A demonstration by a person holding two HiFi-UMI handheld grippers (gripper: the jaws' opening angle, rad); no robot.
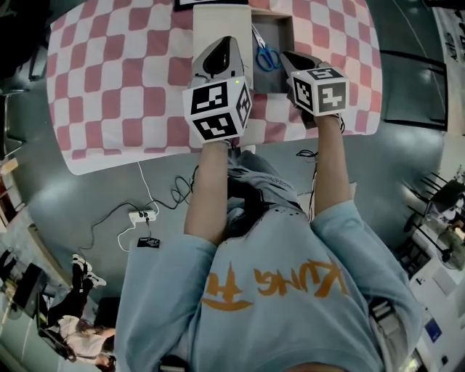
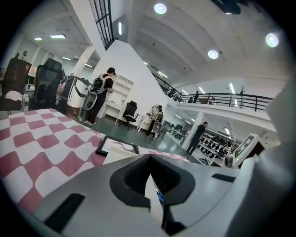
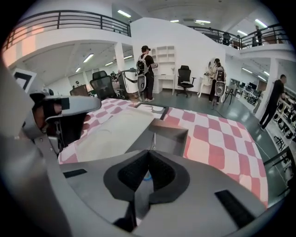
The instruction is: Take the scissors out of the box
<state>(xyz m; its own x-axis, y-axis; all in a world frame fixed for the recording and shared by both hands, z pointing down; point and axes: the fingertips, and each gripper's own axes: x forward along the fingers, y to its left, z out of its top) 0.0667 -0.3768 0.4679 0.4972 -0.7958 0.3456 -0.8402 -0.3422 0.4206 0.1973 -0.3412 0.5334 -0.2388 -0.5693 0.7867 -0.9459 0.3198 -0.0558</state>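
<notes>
Scissors (image 1: 267, 57) lie in the open box (image 1: 280, 33), mid-table (image 1: 131, 87), toward the near edge. Right gripper (image 1: 285, 55) is closed and empty beside the handles, likely approaching. Left gripper (image 1: 226, 41) is closed over the lid (image 1: 218, 18), probably to steady it.

Bright, even ceiling lights (image 2: 160, 8); sharp frames, strong fisheye bending and dark corners.

A: Any words showing?
B: Yep, 1 spot. The blue shirt (image 1: 290, 240) is showing orange letters (image 1: 298, 280), upside down in the head view. I'm reading "KUNG".
A: Anything w/ it?
B: An orange sign (image 1: 221, 288) is sitting just left of the letters. It's looking like a Chinese mark, but I'm not making it out.
</notes>
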